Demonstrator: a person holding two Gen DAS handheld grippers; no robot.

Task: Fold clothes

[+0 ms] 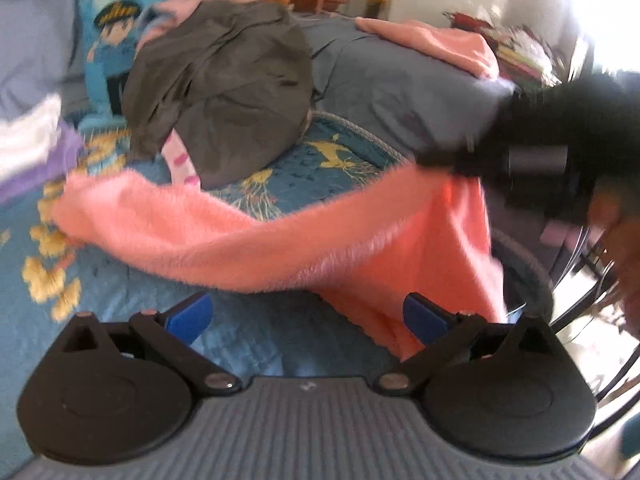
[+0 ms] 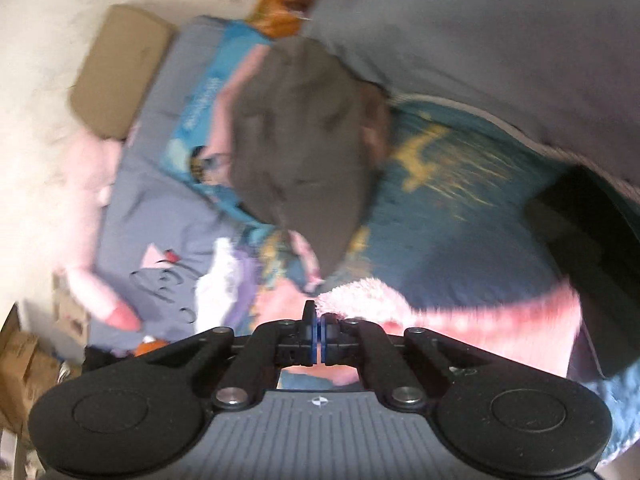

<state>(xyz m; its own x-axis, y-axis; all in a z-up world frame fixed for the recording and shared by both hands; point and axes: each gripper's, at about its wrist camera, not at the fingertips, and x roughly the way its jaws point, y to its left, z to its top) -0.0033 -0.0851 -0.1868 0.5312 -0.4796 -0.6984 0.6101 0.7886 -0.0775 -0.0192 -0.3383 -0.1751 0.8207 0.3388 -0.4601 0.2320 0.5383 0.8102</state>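
A pink fluffy garment [image 1: 248, 236] stretches in a band across the blue patterned bedspread [image 1: 120, 312]. Its right end is lifted and hangs down in a sheet. My left gripper [image 1: 308, 314] is open just in front of that hanging part, and its blue pads [image 1: 192, 316] touch nothing. The black body of my right gripper [image 1: 536, 148] comes in from the right at the garment's raised corner. In the right wrist view my right gripper [image 2: 319, 320] is shut, with the pink fluffy garment [image 2: 360, 296] bunched at its tips, pinched by the edge.
A heap of grey-brown clothes [image 1: 224, 92] lies behind the pink garment, with a pink striped sock [image 1: 180, 160] sticking out. A cartoon pillow [image 1: 108, 40], a grey duvet [image 1: 392, 80] and another pink cloth [image 1: 440, 44] lie further back. The bed's edge and a metal frame [image 1: 592, 300] are at the right.
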